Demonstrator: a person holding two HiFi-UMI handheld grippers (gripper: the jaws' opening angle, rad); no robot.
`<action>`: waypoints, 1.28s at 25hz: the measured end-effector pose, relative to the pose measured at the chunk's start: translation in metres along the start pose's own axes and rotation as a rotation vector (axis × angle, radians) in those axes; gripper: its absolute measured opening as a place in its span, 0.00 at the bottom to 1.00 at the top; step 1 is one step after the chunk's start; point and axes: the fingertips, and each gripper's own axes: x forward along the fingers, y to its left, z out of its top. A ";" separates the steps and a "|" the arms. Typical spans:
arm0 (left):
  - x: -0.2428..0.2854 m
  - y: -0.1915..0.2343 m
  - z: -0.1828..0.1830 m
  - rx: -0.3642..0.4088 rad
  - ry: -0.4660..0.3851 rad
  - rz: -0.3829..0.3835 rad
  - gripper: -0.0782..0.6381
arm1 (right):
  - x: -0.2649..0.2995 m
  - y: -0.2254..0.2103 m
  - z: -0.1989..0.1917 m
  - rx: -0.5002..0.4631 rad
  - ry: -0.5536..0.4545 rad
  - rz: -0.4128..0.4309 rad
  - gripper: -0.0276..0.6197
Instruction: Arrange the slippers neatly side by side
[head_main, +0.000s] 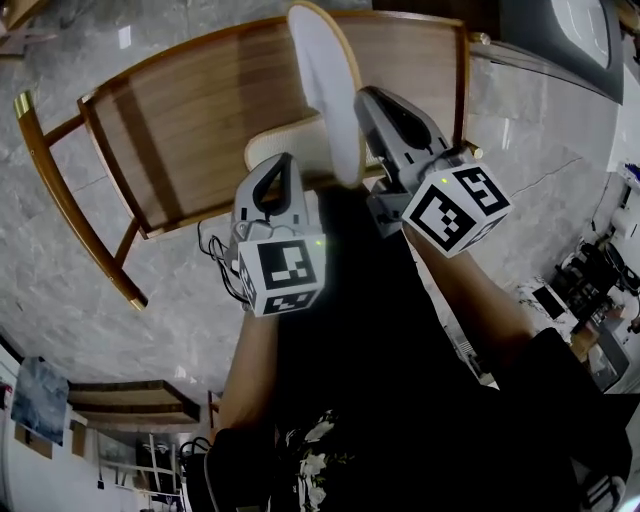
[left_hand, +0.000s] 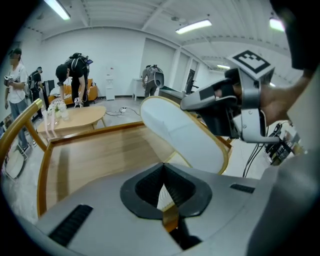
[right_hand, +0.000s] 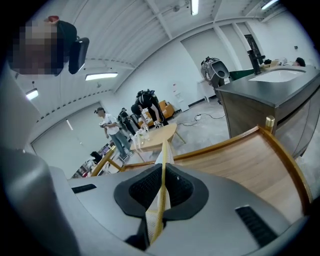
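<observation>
Right now your right gripper (head_main: 372, 105) has its jaws nearly together, pinching the thin tan rim of one slipper (head_main: 325, 90). That slipper is lifted on edge above the wooden tabletop (head_main: 180, 120), right of the middle, with its white sole facing your left gripper (head_main: 277, 170). Your left jaws are closed tight on the edge of the second slipper (head_main: 290, 145), which sits low by the tabletop's near edge, just beside the raised one.
</observation>
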 end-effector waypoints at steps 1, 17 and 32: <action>0.002 -0.004 0.002 0.009 0.003 -0.006 0.11 | -0.003 -0.003 0.004 0.005 -0.009 -0.003 0.07; 0.036 -0.060 0.022 0.039 0.017 -0.061 0.11 | -0.054 -0.087 0.014 -0.110 0.022 -0.161 0.07; 0.058 -0.064 0.010 0.111 0.045 -0.044 0.11 | -0.049 -0.150 -0.009 -0.508 0.090 -0.392 0.05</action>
